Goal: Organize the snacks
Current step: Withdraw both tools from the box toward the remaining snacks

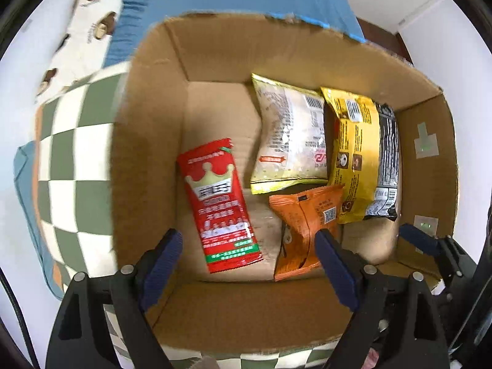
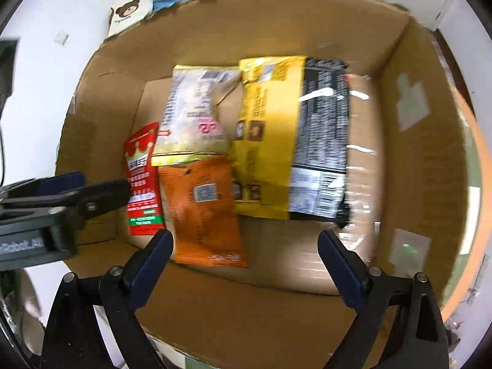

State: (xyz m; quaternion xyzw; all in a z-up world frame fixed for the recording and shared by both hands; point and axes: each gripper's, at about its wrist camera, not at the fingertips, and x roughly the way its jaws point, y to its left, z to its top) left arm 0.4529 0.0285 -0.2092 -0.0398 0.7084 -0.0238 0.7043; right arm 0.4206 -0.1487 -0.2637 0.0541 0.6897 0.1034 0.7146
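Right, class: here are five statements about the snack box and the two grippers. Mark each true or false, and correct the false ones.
1. The red packet lies inside the cardboard box. True.
2. The left gripper grips the red packet. False: it is open and holds nothing.
3. The orange packet overlaps the pale packet's lower edge. True.
4. The box holds only two packets. False: at least five.
5. The right gripper is open. True.

Bright, even indoor light fills both fisheye views, which bend strongly and go black at the corners. Motion blur smears the right wrist view, especially the yellow packet [image 2: 267, 135]. Glare streaks the black packet [image 2: 323, 129] there. The cardboard box [image 1: 147, 153] walls shade its floor softly.
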